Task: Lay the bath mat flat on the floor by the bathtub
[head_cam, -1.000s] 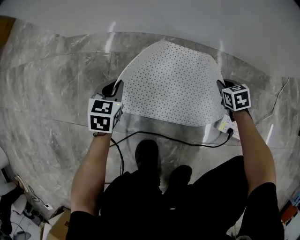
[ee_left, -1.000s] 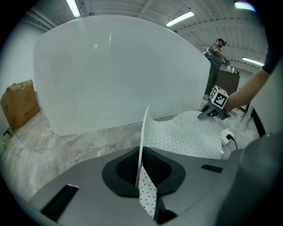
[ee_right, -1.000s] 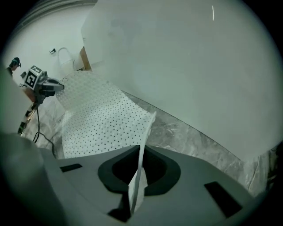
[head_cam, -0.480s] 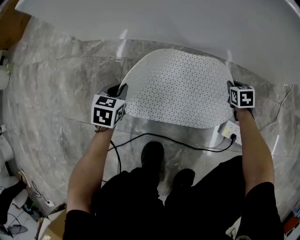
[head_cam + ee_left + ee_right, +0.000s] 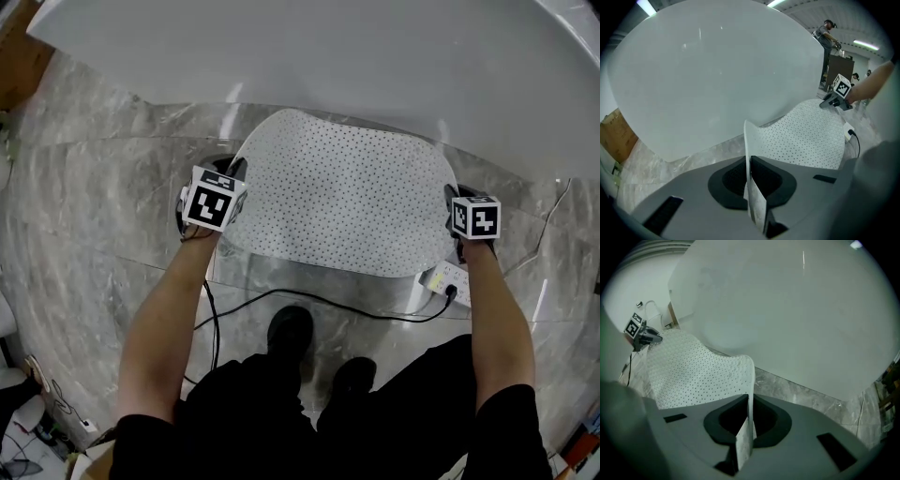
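Note:
A white perforated bath mat [image 5: 347,197] hangs stretched between my two grippers above the grey marble floor [image 5: 94,216], just in front of the white bathtub [image 5: 375,66]. My left gripper [image 5: 232,172] is shut on the mat's left edge, and in the left gripper view the mat [image 5: 806,136] runs edge-on through the left gripper [image 5: 751,180]. My right gripper [image 5: 452,195] is shut on the right edge, which stands pinched in the right gripper [image 5: 746,420] with the mat [image 5: 689,371] curving away to the left. The mat sags slightly toward the tub wall [image 5: 787,310].
A white power strip [image 5: 448,278] with a black cable [image 5: 319,302] lies on the floor under the mat's near right corner. The person's black shoes [image 5: 291,333] stand just behind. A cardboard box [image 5: 616,136] sits left of the tub; people stand far back [image 5: 827,35].
Both grippers have carried the mat closer to the bathtub, which now fills more of the top of the head view. The mat stays stretched between them.

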Available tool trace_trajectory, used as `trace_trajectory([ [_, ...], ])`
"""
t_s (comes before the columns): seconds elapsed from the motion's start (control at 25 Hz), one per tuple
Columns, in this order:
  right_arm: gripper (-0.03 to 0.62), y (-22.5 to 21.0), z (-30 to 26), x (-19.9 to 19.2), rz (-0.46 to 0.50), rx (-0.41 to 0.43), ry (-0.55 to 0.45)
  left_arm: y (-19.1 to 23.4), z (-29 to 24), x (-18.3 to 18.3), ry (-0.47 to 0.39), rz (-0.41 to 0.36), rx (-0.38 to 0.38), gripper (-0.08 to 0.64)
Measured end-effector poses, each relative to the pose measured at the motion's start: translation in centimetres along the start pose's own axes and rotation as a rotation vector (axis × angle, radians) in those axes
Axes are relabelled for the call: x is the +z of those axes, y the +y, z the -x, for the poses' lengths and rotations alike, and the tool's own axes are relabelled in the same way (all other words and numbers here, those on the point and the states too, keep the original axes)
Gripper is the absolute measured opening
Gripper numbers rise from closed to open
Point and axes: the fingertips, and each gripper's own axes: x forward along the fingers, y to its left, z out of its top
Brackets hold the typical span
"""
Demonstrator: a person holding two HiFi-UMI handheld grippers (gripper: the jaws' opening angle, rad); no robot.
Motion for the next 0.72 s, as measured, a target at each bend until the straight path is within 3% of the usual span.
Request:
trace_trajectory([
  [0.24, 0.025, -0.7, -0.6, -1.4, 0.032, 0.013, 0.005, 0.5, -1.7, -0.2, 0.075, -0.017, -0.001, 0.023],
  [0.36, 0.025, -1.1, -0.7, -1.2, 0.018, 0.012, -0.008, 0.6, -2.0, 0.3, 0.097, -0.066, 0.006, 0.023],
  [0.56, 0.026, -1.4, -1.1, -0.8, -0.013, 0.013, -0.021, 0.5, -2.7, 1.2, 0.105, -0.021, 0.004, 0.023],
  [0.72, 0.029, -2.0, -1.3, -0.8, -0.037, -0.014, -0.036, 0.6, -3.6, 0.7, 0.123, -0.043, 0.003, 0.025],
])
